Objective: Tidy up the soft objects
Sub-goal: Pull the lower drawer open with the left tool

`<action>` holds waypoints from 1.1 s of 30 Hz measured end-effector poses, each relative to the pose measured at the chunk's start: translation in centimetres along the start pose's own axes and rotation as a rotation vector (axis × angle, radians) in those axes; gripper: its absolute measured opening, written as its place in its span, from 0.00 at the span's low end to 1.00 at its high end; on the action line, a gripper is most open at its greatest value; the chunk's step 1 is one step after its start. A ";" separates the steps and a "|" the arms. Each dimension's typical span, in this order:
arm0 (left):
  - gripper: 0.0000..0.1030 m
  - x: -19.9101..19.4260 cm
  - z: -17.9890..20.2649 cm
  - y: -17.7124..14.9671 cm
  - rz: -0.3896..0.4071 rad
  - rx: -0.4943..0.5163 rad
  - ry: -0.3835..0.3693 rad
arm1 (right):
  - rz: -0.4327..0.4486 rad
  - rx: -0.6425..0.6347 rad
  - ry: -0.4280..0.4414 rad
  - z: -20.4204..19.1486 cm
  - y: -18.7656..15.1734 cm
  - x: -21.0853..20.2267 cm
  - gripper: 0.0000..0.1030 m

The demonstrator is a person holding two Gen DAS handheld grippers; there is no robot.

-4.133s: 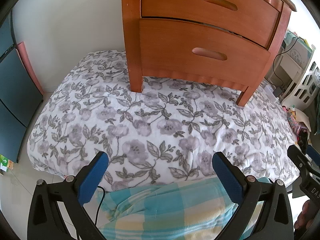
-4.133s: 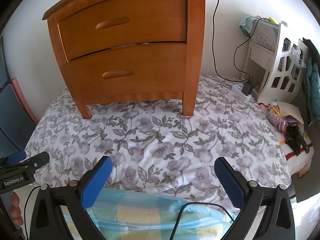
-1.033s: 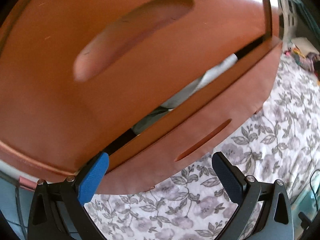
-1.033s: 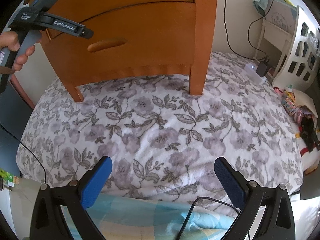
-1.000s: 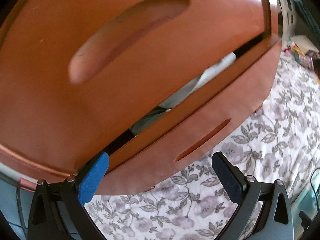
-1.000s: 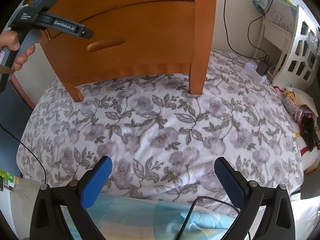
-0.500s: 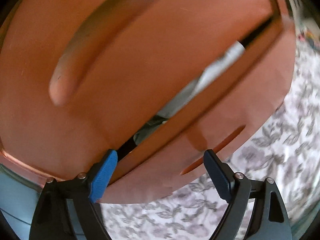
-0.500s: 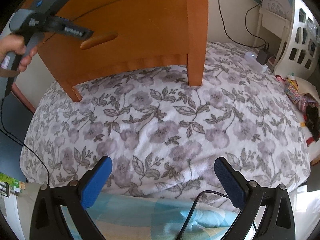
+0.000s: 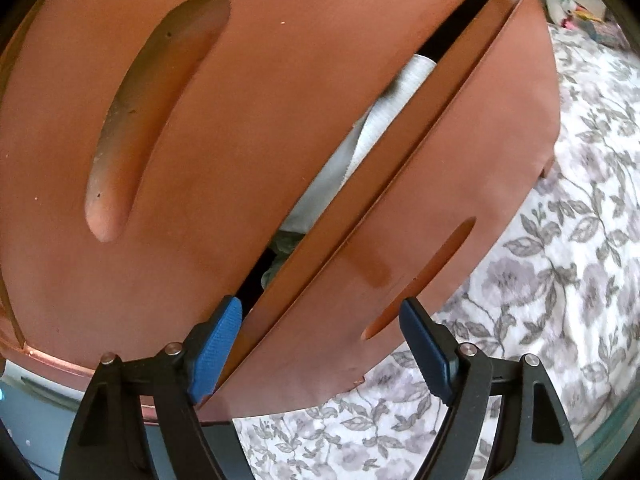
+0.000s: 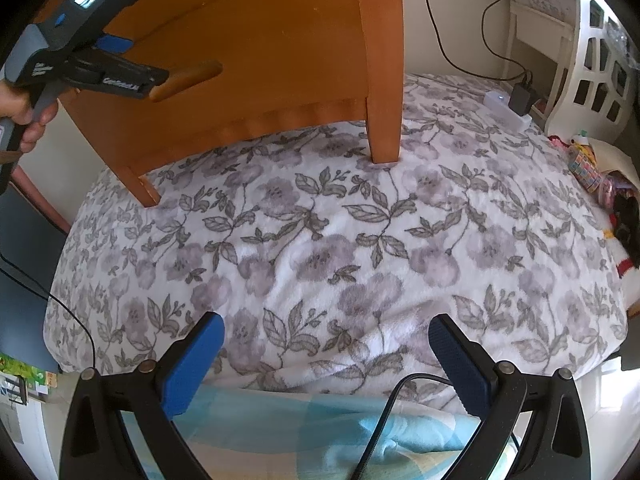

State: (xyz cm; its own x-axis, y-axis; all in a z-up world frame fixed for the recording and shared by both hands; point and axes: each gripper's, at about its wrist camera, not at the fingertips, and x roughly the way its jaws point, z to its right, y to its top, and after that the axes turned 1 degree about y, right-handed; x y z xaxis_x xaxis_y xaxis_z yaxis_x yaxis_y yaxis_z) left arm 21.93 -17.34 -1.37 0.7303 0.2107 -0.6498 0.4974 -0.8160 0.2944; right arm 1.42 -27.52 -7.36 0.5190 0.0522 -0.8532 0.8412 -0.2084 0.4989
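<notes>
The left gripper (image 9: 320, 344) sits right up against the wooden nightstand (image 9: 280, 80), jaws spread apart around the front panel of the lower drawer (image 9: 440, 184), which fills the middle and right of the left wrist view; one blue finger pad (image 9: 218, 344) sits at the gap behind the panel, the other at lower right by the handle slot, and I can't tell whether either pad actually touches the wood. That drawer is pulled out a bit, and through the diagonal gap in the center of the frame you can see folded white cloth (image 9: 384, 120) with something grey-green (image 9: 280, 248) tucked below it, both inside the drawer. From the right wrist view the left gripper shows at upper left, held in the person's hand (image 10: 28, 120) against the nightstand. The right gripper (image 10: 326, 354) is at the bottom of its frame with jaws wide apart and nothing between them, above a floral blanket (image 10: 340, 240) that the nightstand's legs stand on, with a blue-and-yellow checked cloth (image 10: 300, 432) along the bottom edge.
</notes>
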 end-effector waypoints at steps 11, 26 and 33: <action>0.79 -1.7 1.4 -1.2 -0.025 0.100 -0.059 | 0.011 0.015 0.007 0.2 0.0 -0.6 1.00; 0.80 -0.9 1.6 0.9 -0.058 0.080 -0.133 | 0.041 0.028 0.006 0.7 -0.1 -2.3 1.00; 0.80 -3.5 -0.2 0.6 -0.045 0.038 -0.173 | 0.058 0.010 0.005 0.2 -0.6 -3.6 1.00</action>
State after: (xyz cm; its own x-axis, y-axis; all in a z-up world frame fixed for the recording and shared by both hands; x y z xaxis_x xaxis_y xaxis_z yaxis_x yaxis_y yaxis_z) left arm 19.75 -18.45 1.19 0.6144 0.1543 -0.7737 0.5076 -0.8281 0.2380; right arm -0.98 -27.82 -4.57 0.5676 0.0450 -0.8221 0.8081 -0.2214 0.5458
